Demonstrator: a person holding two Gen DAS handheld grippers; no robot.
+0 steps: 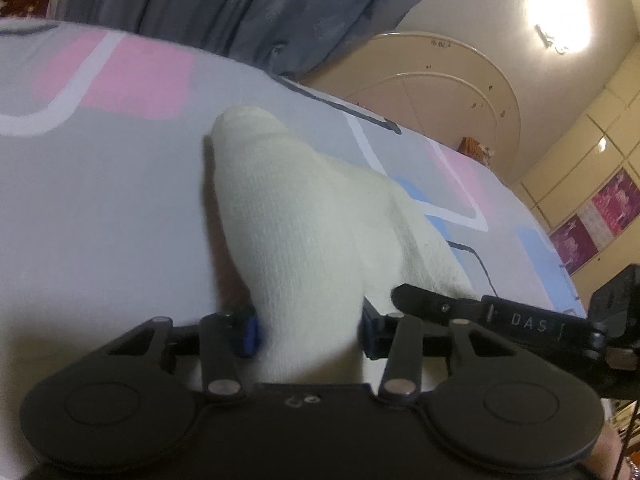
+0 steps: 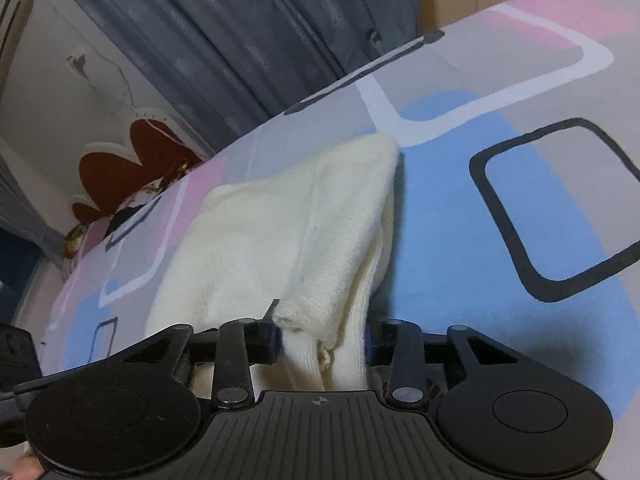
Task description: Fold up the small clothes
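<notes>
Landmark: the patterned bedsheet [image 1: 100, 208], grey with pink, blue and white rounded squares; every place below is given against it.

Garment: a small cream knit garment [image 2: 256, 232], most likely a sock or a baby item; the exact kind cannot be told. It is the only piece of clothing in view.

Where it lies: its far part rests on the bedsheet, over the blue and pink patches, while its near edge is raised off the sheet into both tools.

Left gripper [image 1: 308, 332]: jaws pinching one near end of the cream knit garment [image 1: 304, 220], the knit bunched between the blue pads. From this view the cloth runs forward and narrows to a rounded tip on the grey of the sheet.

Right gripper [image 2: 322, 338]: jaws closed on the other near end, where two layers of knit appear stacked and a loose hem hangs between the fingers.

Why held this way: my reading is that two ends gripped together let the person carry one edge across the part on the sheet, so the fold lands square.

Layers: an upper flap already lies over a lower one toward the blue patch, so a fold seems partly made.

Behind the sheet: a grey curtain [image 2: 240, 40] hangs past its far edge.
</notes>
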